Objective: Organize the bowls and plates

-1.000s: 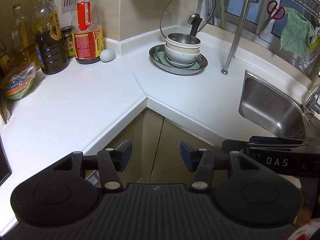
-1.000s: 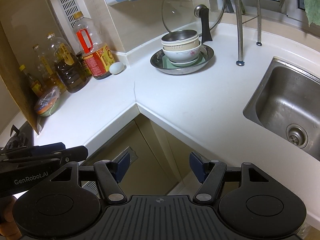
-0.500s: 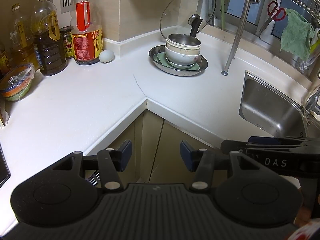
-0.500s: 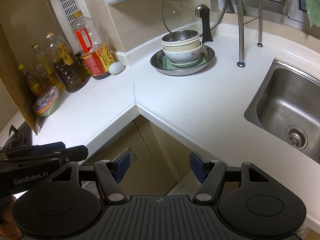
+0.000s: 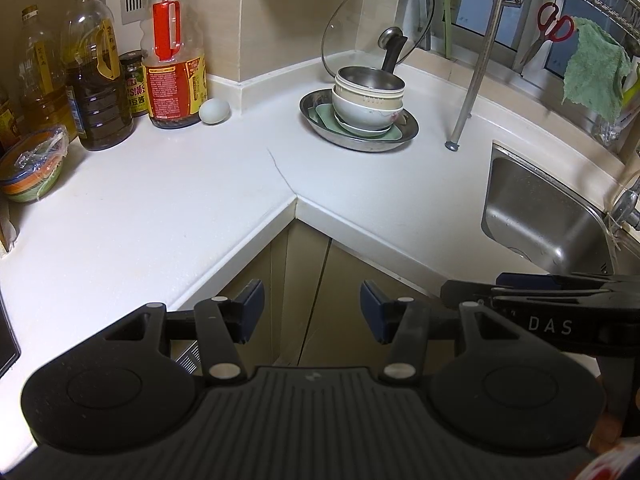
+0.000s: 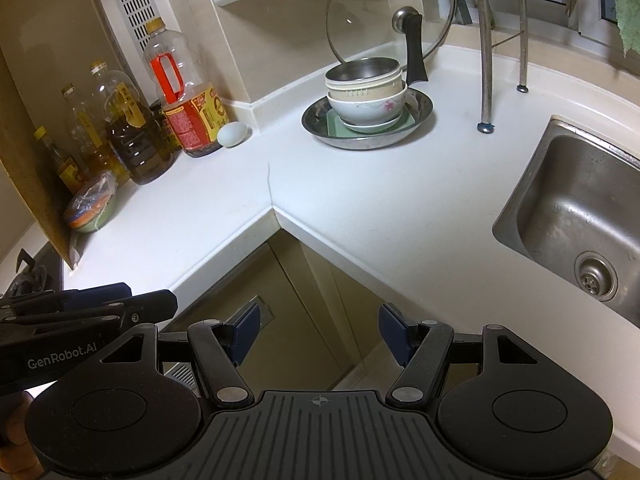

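Note:
A stack of bowls (image 5: 368,104) (image 6: 366,96) stands at the back of the white corner counter: a metal bowl on top, pale bowls under it, then a small white plate and a green square plate, all in a wide steel dish (image 5: 316,114) (image 6: 316,124). My left gripper (image 5: 312,310) is open and empty, held off the counter's front edge, over the cabinet doors. My right gripper (image 6: 316,332) is open and empty too, beside it and far from the stack. Each gripper's body shows at the edge of the other's view.
A glass lid (image 5: 372,20) leans on the wall behind the stack. Oil bottles (image 5: 172,52), an egg (image 5: 214,111) and a wrapped bowl (image 5: 32,170) stand at the left. A steel sink (image 6: 580,216) lies at the right, with rack legs (image 6: 486,52) near it.
Both grippers have drifted slightly; the counter and stack sit a little differently in view. Nothing was taken hold of or let go.

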